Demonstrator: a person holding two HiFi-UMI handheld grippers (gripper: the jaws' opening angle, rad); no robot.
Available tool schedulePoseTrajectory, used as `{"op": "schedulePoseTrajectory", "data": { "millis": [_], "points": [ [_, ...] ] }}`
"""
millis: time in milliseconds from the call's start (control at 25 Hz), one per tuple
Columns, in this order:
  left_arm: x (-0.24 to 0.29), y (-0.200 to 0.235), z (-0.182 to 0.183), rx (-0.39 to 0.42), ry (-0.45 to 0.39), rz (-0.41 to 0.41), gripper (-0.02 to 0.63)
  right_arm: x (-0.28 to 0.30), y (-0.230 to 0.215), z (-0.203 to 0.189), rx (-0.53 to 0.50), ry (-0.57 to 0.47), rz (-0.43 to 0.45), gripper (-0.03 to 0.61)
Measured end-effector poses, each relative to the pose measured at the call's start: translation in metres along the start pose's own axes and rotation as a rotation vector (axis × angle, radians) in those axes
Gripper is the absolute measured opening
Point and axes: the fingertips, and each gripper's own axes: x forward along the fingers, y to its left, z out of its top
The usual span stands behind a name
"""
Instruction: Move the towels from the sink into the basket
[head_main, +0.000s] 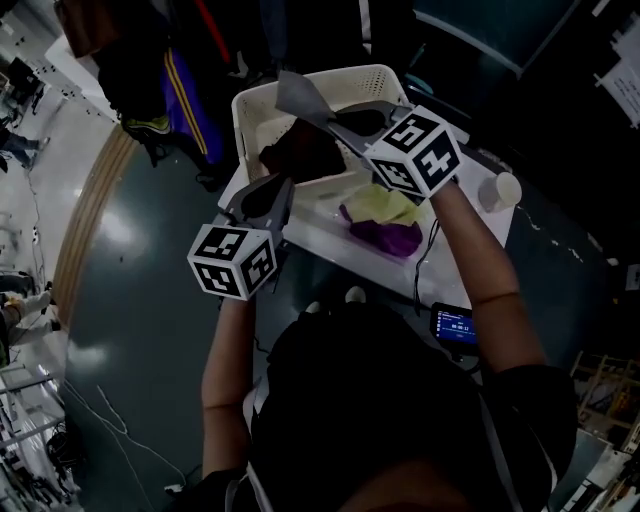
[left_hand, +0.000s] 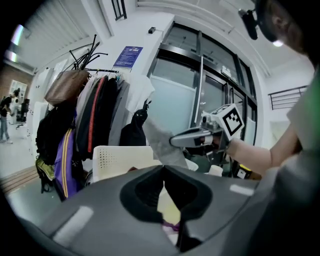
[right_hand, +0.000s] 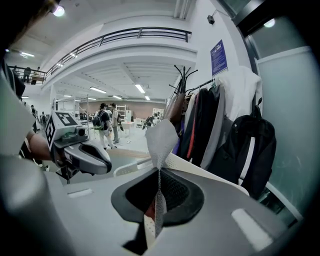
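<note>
Of the two grippers, the right gripper (head_main: 328, 118) has its fingers pinching one grey towel (head_main: 298, 95) above the single white basket (head_main: 300, 82), and the left gripper (head_main: 280, 185) has its fingers pressed together on nothing. One dark towel (head_main: 300, 150) lies in the basket. Two more, a yellow-green towel (head_main: 385, 207) and a purple towel (head_main: 390, 238), lie touching in the sink (head_main: 325, 215) just beside the basket.

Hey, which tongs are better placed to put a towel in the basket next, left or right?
Right. The right tongs are shut on a grey towel held above the basket. The left tongs are shut and hold nothing.
</note>
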Motion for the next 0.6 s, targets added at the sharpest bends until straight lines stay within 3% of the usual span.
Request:
{"op": "schedulePoseTrajectory", "data": {
  "millis": [320, 520, 600],
  "points": [
    [-0.003, 0.018, -0.009, -0.027, 0.02, 0.063, 0.005, 0.038, 0.002, -0.023, -0.027, 0.082, 0.06, 0.009],
    [-0.002, 0.024, -0.01, -0.03, 0.028, 0.075, 0.005, 0.048, -0.005, -0.031, -0.033, 0.119, 0.032, 0.015],
    [-0.002, 0.025, -0.012, -0.033, 0.032, 0.077, 0.005, 0.051, -0.005, -0.031, -0.033, 0.116, 0.032, 0.081]
  ]
}}
